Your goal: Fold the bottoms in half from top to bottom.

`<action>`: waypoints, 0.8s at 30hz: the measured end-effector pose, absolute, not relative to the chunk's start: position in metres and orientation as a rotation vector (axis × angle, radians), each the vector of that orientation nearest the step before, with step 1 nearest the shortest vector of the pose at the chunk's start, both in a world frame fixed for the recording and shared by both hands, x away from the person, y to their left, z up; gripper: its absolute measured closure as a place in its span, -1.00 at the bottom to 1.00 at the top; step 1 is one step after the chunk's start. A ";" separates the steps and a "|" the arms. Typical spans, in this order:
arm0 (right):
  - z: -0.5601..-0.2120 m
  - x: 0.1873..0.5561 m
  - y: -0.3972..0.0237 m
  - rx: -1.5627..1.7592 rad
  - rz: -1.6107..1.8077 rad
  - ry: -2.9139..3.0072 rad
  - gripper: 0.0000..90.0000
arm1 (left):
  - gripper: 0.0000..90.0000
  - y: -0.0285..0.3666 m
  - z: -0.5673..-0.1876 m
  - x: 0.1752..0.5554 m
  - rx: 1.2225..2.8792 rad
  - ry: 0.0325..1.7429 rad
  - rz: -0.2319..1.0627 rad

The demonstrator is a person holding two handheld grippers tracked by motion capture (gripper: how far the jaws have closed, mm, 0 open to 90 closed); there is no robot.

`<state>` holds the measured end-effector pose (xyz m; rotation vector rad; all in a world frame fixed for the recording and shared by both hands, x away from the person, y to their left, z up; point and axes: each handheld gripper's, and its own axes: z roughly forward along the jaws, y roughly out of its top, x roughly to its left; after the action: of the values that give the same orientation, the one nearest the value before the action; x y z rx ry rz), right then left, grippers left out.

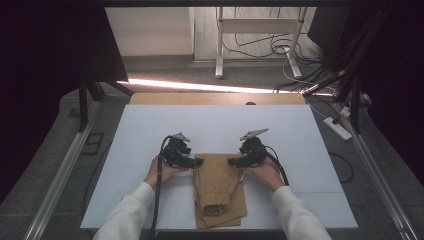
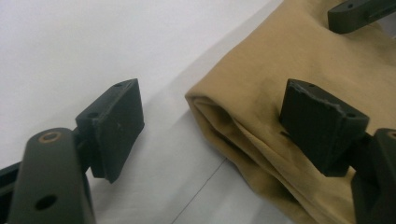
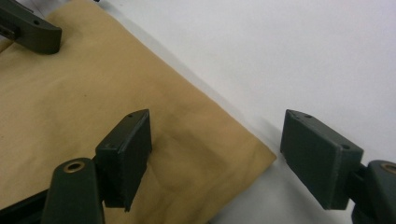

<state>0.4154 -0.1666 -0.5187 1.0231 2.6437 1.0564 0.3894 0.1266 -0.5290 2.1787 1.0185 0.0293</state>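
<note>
Both claws gaped open astride the far corners of the folded tan cloth garment [image 1: 220, 187] at the white bench's [image 1: 150, 130] six o'clock — left claw [image 2: 212, 126], right claw [image 3: 217, 156] — so closing might have pinched only the top layer and dragged the fold apart.

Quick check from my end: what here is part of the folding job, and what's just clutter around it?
In the job:
- tan folded garment
- left gripper, open, fingers straddling the garment's far-left corner
- right gripper, open, fingers straddling the far-right corner
- white table mat underneath

Just lying about:
- power strip on the floor
- cables beyond the table
- white desk frame
</note>
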 end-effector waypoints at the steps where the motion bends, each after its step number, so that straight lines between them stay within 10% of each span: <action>1: -0.520 0.416 -0.166 1.027 1.060 2.648 -0.43 | -0.54 0.126 -0.530 0.389 2.184 1.017 0.025; 13: -0.519 0.413 -0.165 0.988 1.031 2.699 -0.26 | -0.11 0.122 -0.532 0.387 2.197 0.968 -0.051; 24: -0.516 0.406 -0.159 0.875 1.028 2.798 0.61 | 0.50 0.120 -0.528 0.383 2.208 0.915 -0.054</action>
<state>0.4056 -0.1588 -0.5162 0.8752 2.7979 1.0282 0.3826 0.1201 -0.5278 2.2083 0.9153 -0.0536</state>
